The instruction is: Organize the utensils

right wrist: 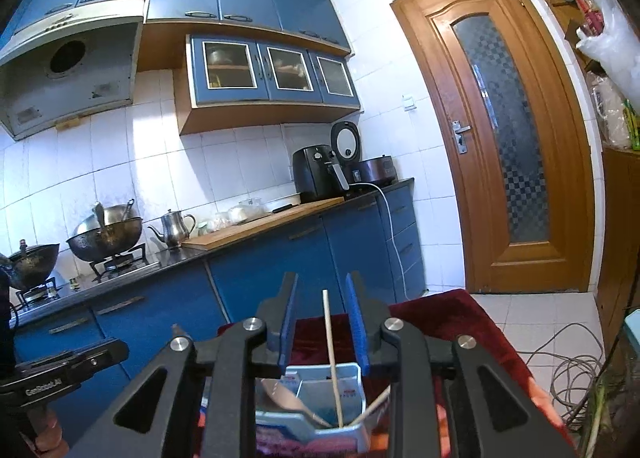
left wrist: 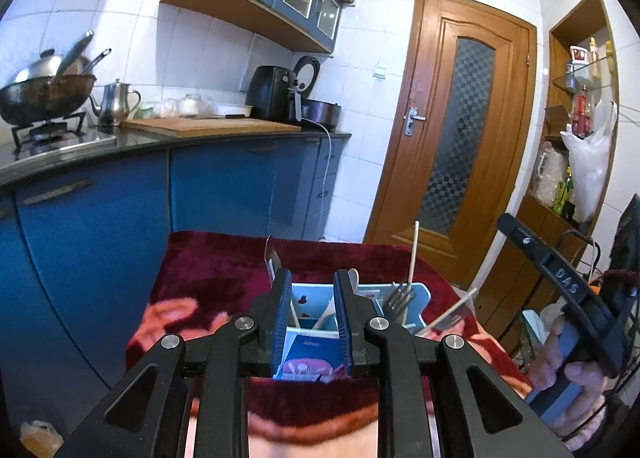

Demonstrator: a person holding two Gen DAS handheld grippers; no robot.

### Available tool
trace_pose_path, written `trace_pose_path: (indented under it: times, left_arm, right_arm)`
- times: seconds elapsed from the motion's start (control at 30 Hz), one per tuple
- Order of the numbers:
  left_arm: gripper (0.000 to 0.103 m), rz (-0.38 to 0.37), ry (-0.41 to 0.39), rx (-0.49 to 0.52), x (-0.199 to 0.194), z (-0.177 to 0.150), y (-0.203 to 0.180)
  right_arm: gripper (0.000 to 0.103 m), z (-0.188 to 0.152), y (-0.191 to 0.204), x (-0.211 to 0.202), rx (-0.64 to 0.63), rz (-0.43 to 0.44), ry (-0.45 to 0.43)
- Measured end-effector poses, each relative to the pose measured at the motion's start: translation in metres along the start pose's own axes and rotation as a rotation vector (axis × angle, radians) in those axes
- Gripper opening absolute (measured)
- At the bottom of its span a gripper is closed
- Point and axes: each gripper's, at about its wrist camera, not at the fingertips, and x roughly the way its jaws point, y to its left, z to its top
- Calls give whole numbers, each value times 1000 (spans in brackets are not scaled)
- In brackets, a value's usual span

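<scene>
A pale blue utensil caddy is seen standing on the dark red cloth over the surface, with forks and chopsticks upright in separate compartments, apparently so that kinds are kept apart. The left gripper is held above the caddy, its jaws parted with nothing gripped. The right gripper is likewise parted and empty; one chopstick is framed between its jaws but untouched, which suggests a release.

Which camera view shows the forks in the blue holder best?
The left wrist view: the forks stand prongs up in the blue holder, just right of the left gripper. In the right wrist view only chopsticks and a spoon show there; no forks are visible.
</scene>
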Motion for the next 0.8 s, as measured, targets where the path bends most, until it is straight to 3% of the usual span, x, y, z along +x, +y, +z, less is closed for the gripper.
trace_pose_path:
  times: [0.3, 0.47, 0.53, 0.63, 0.8]
  left_arm:
    - [25, 21, -18, 15, -44, -5, -5]
    - [41, 48, -33, 22, -65, -18, -7]
    - [55, 60, -30, 18, -70, -26, -7]
    - [65, 91, -32, 21, -76, -42, -6]
    - [76, 113, -29, 21, -83, -66, -2]
  right_arm:
    - [33, 5, 14, -51, 1, 40, 46]
    - [43, -4, 25, -77, -22, 60, 70]
    - [50, -10, 28, -85, -34, 64, 83]
    - [62, -23, 32, -96, -36, 58, 100]
    - [69, -45, 32, -110, -44, 44, 118]
